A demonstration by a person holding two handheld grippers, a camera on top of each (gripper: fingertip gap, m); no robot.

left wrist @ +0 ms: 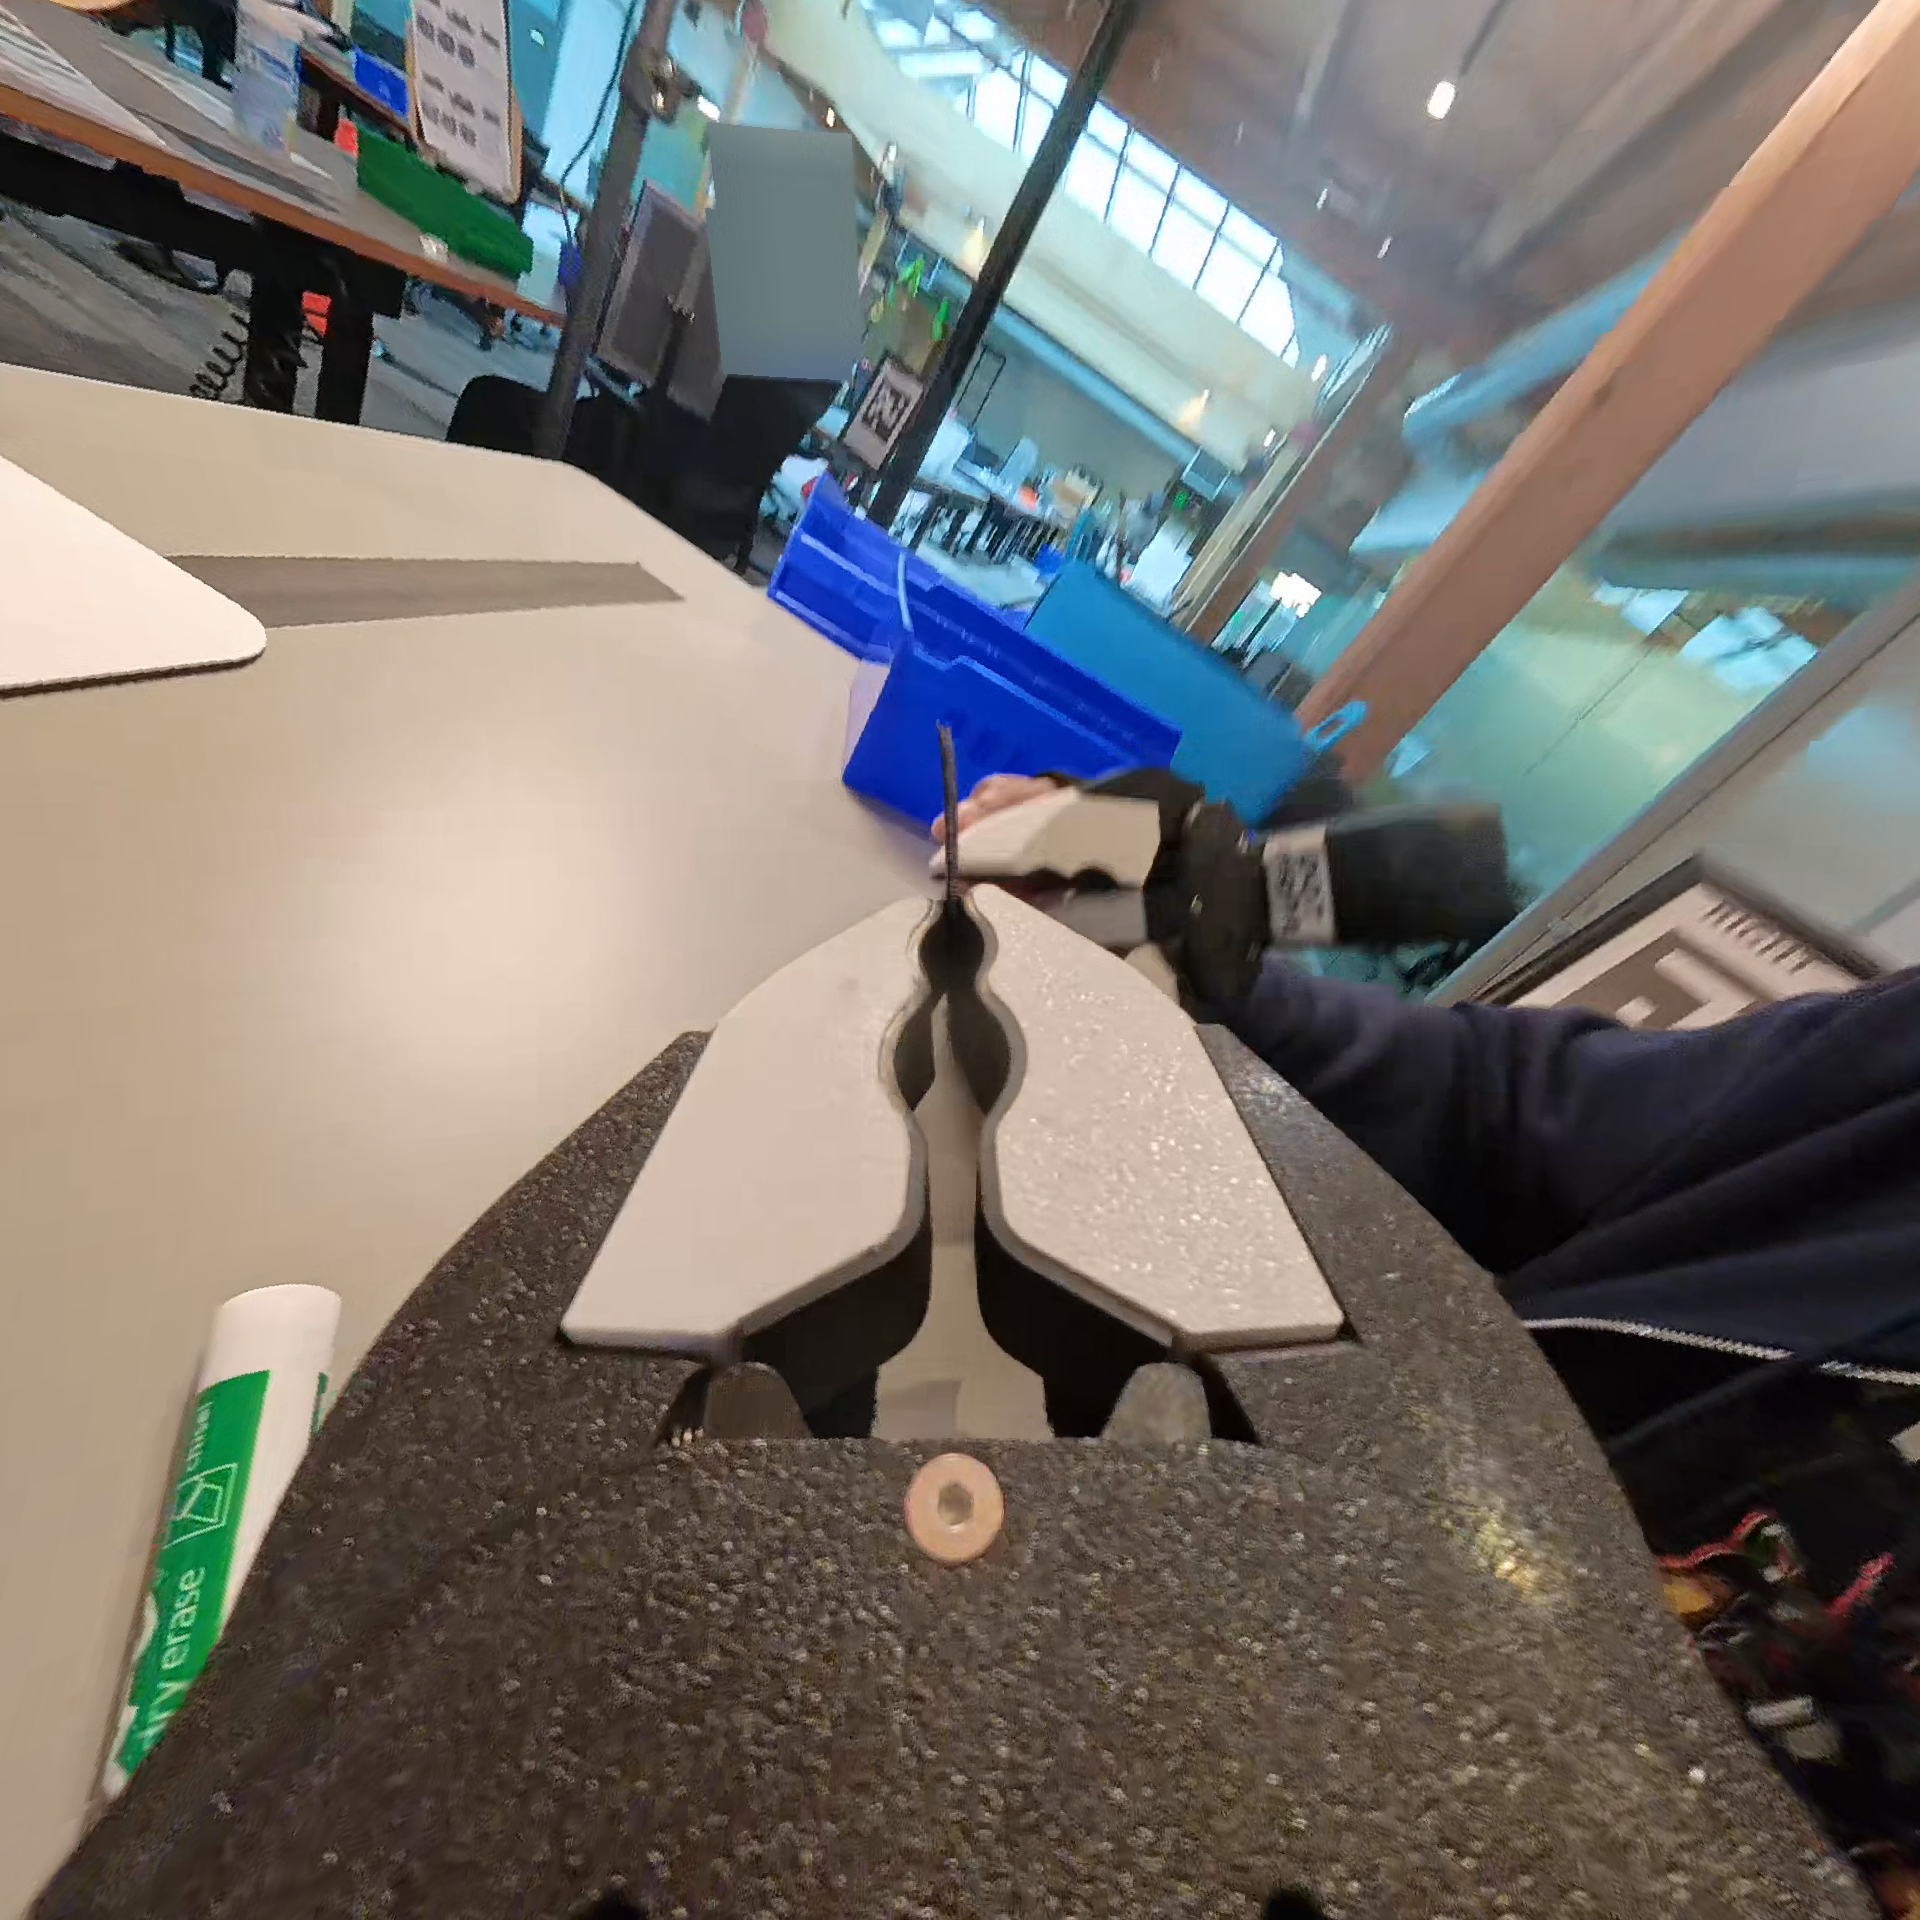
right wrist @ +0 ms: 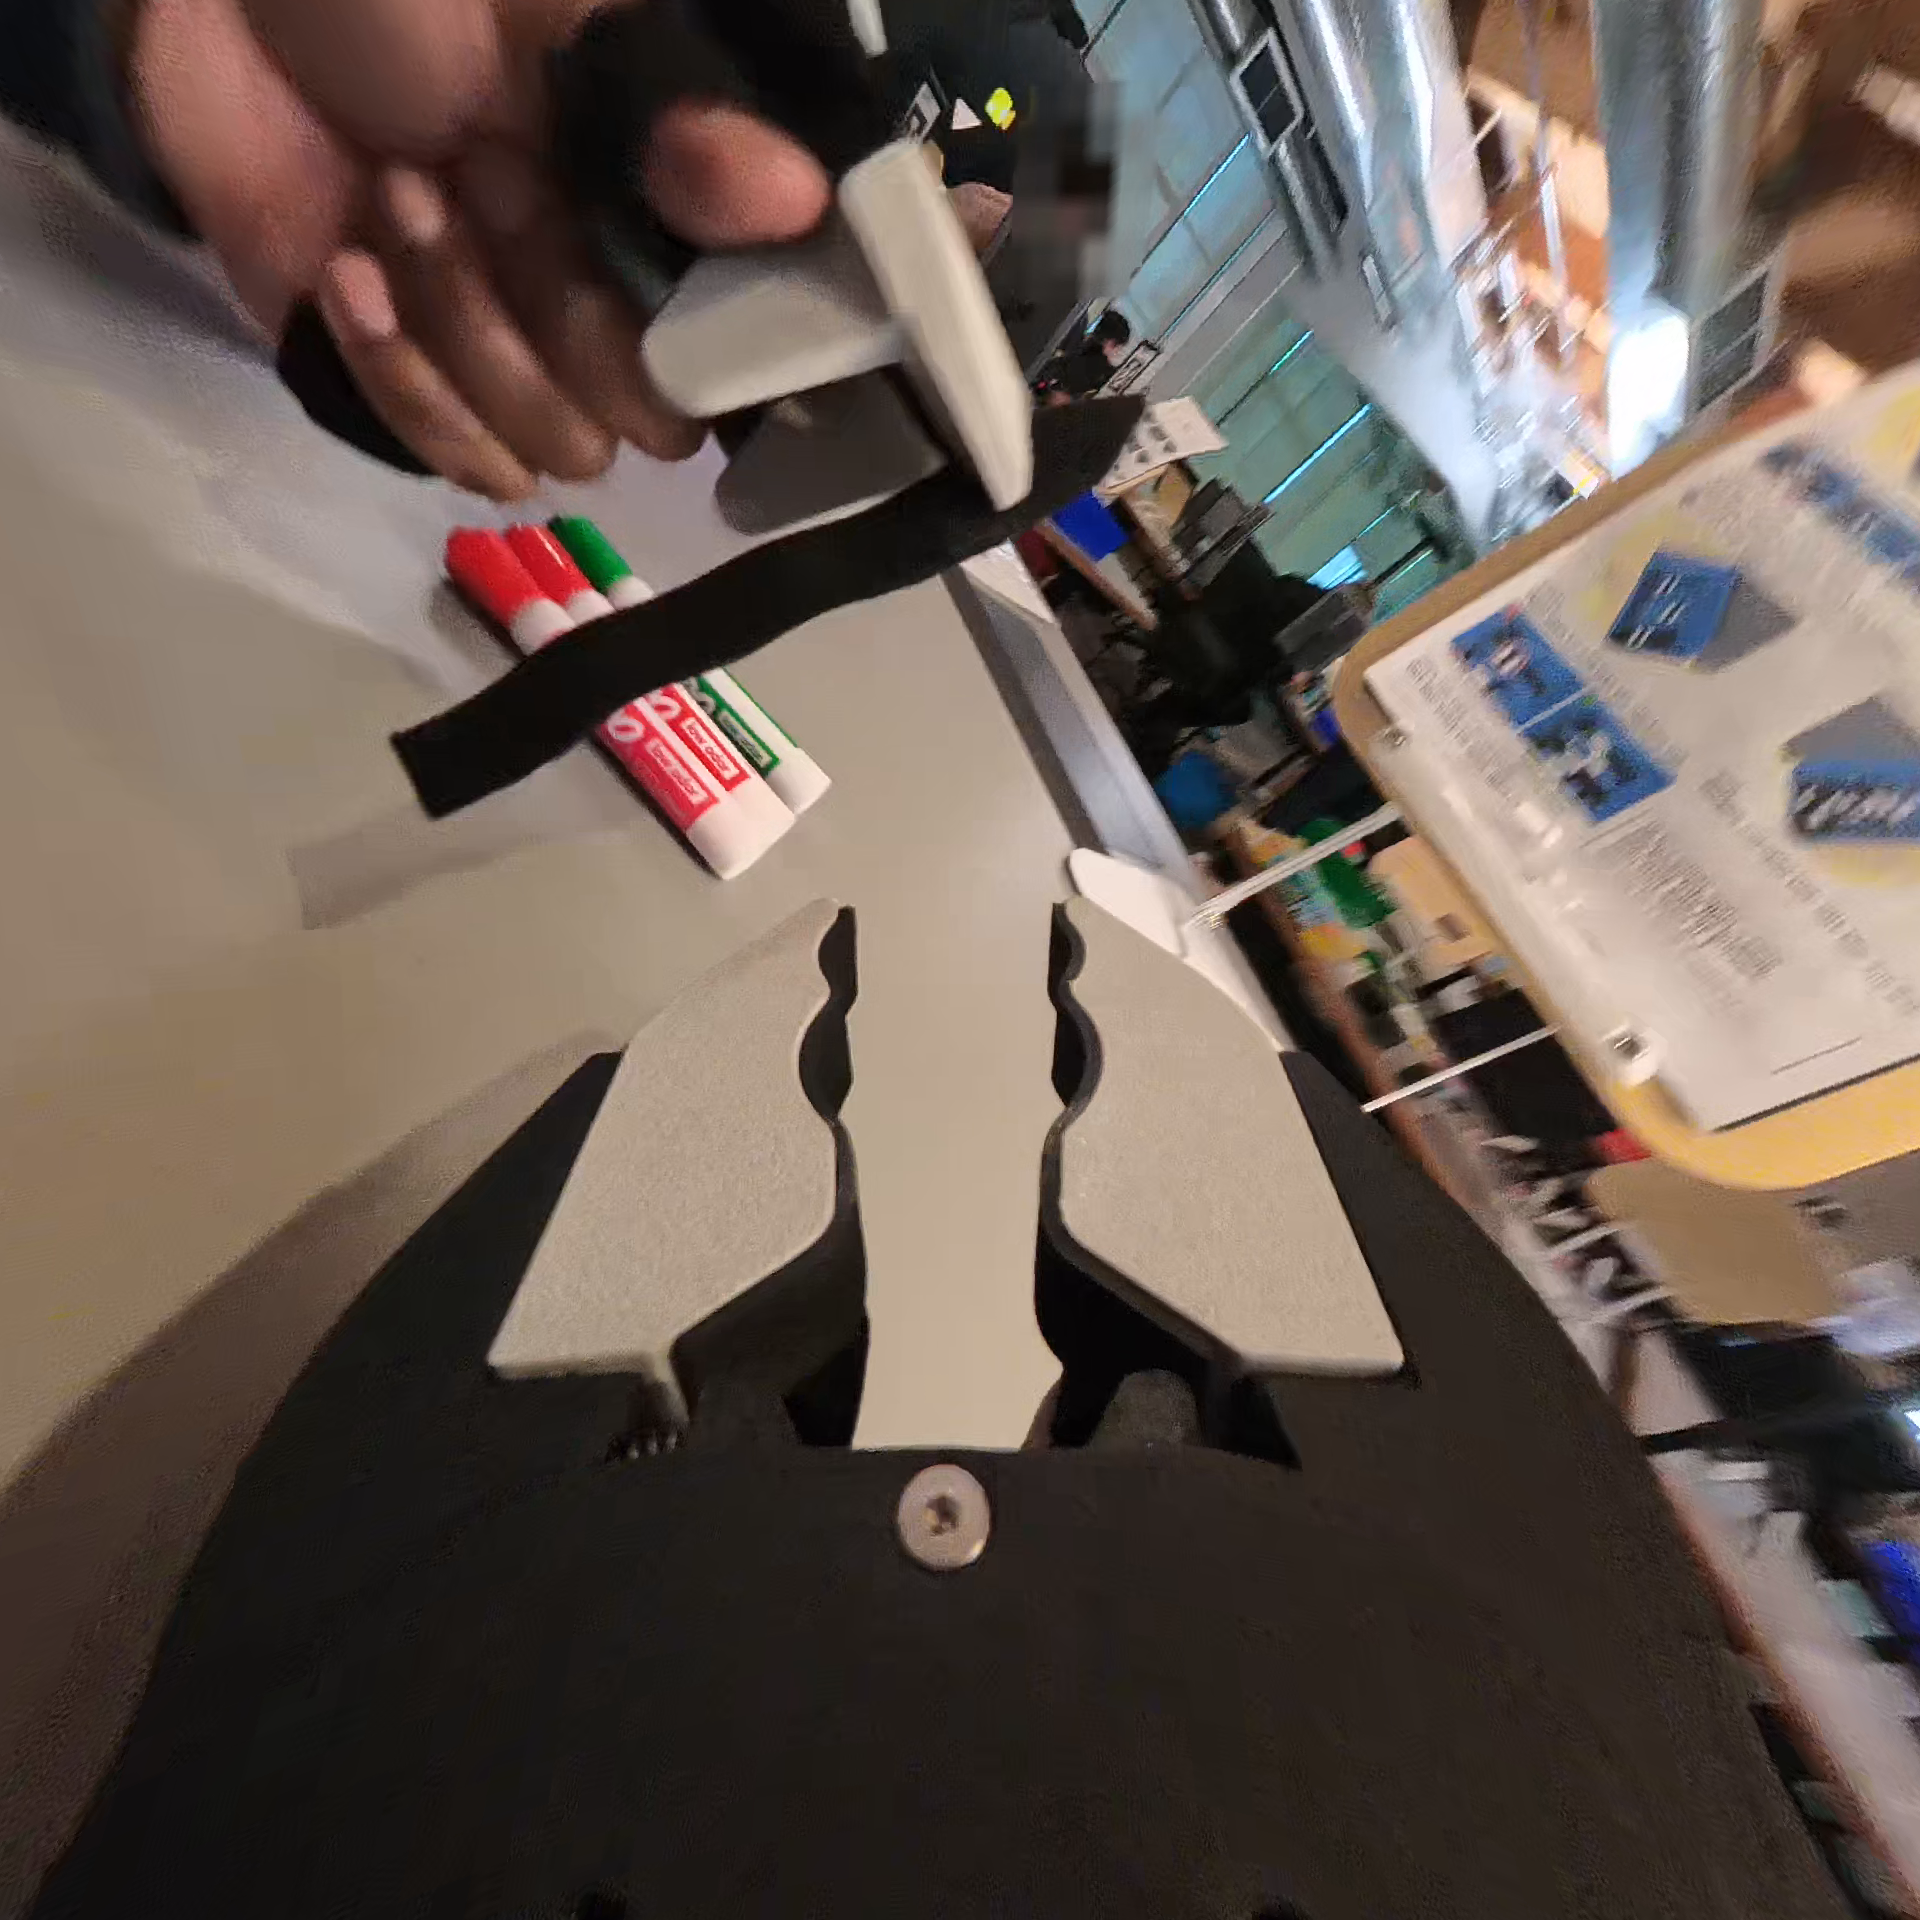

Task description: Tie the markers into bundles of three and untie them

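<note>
Clamped together, the left gripper (left wrist: 948, 914) pinches a flat black fabric strap (right wrist: 665, 644) at one end; in the left wrist view only the strap's thin edge (left wrist: 947, 821) shows, sticking up past the grey fingertips. From the right wrist view this strap stretches as a long band from the left gripper (right wrist: 997, 457) down toward the left, passing above the markers and hiding their middles. The right gripper (right wrist: 951, 935) hangs with its jaws apart and nothing between them, over the pale grey table (right wrist: 208, 1039). Three dry-erase markers (right wrist: 634, 686), two red-capped and one green-capped with white barrels, lie side by side and touching on the table, long axes parallel, caps pointing away toward the upper left. A person's hand (right wrist: 447, 260) holding the left gripper is blurred. Blue plastic bins (left wrist: 997, 707) sit at the table's far edge beyond the right gripper (left wrist: 1049, 852). One green-labelled marker (left wrist: 218, 1496) lies cut off behind the left gripper's body. A board with printed sheets (right wrist: 1683, 790) fills the right side, blurred.
</note>
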